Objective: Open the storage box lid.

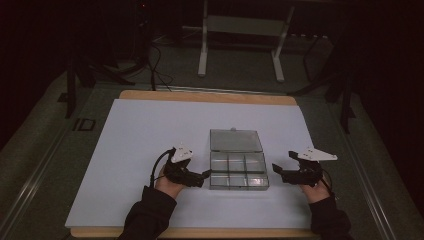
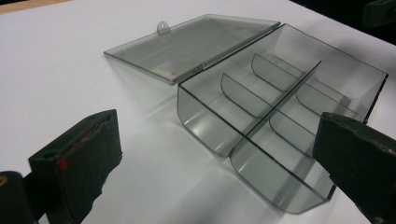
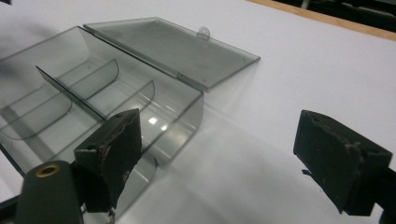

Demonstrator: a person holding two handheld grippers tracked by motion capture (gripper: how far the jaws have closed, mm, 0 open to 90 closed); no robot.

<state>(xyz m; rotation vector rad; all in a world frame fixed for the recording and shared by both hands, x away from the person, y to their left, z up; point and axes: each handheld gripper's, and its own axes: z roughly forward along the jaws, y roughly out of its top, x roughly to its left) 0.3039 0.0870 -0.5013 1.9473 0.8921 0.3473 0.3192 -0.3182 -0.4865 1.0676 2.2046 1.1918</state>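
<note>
The table [image 1: 140, 150], covered by a white sheet with a wooden edge showing at the near and far sides, carries a clear plastic compartment box [image 1: 239, 171] right of its middle, toward the near side. The box lies open: its lid [image 1: 235, 140] is folded flat back on the far side, and the tray shows six empty compartments split by one long divider and curved cross walls. The left claw [image 1: 204, 176] sits just at the box's near-left corner, its jaws spread wide apart and holding nothing; in the left gripper view the tray lies between and beyond them. The right claw [image 1: 276, 170] hovers just right of the box, jaws likewise apart and empty, apart from the tray wall.

This looks like the step of approaching the open box from both sides. Judging from that, the next move calls for steadying the tray with one claw while the other reaches for the lid's small tab [image 2: 163, 28] to swing it shut.
</note>
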